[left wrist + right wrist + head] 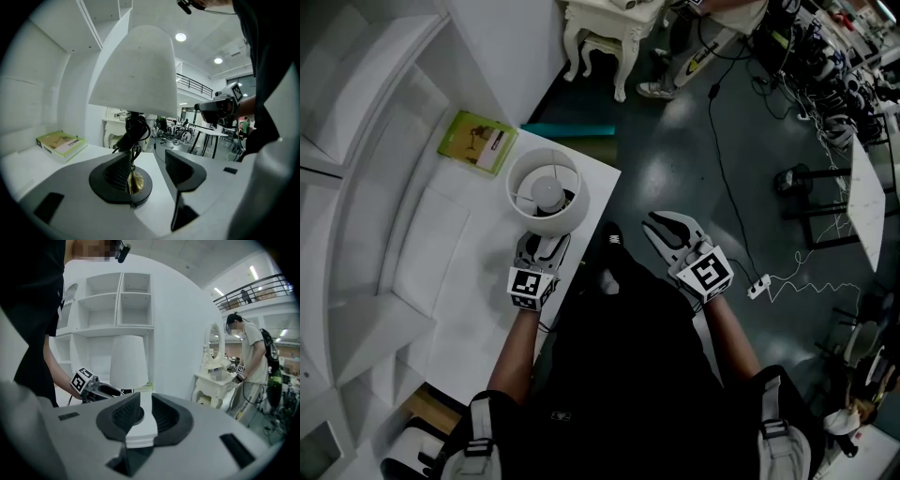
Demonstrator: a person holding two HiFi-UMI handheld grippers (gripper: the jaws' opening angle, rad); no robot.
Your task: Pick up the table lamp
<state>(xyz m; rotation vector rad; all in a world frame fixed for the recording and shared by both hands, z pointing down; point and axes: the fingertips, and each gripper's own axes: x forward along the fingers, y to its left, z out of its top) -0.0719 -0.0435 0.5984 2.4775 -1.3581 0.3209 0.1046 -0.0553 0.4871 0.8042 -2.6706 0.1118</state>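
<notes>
On the corner of the white table (478, 309), close to its edge, the table lamp (546, 192) stands upright, its white shade seen from above with the bulb inside. A green book (477, 142) lies flat on the table well behind it, near the shelving.

The left gripper (546, 246) sits low over the table just in front of the lamp, pointing at its lower part under the shade. In the left gripper view its jaws (147, 159) stand clearly apart. The lamp's brass stem (133, 180) rises from a dark round base (143, 186) right beside the inner face of the left jaw, while the right jaw is well clear of it. Whether the left pad actually touches the stem cannot be told, but the jaws do not clamp it. A black cord (136, 129) is bundled around the stem just below the shade (136, 70).

The right gripper (670, 230) hangs over the dark floor, off the table's edge and apart from the lamp. In the right gripper view its jaws (146, 404) are parted by a moderate gap and hold nothing. The table's white corner shows through the gap farther off, with the lamp (128, 359) and the left gripper (101, 389) beyond it.
</notes>
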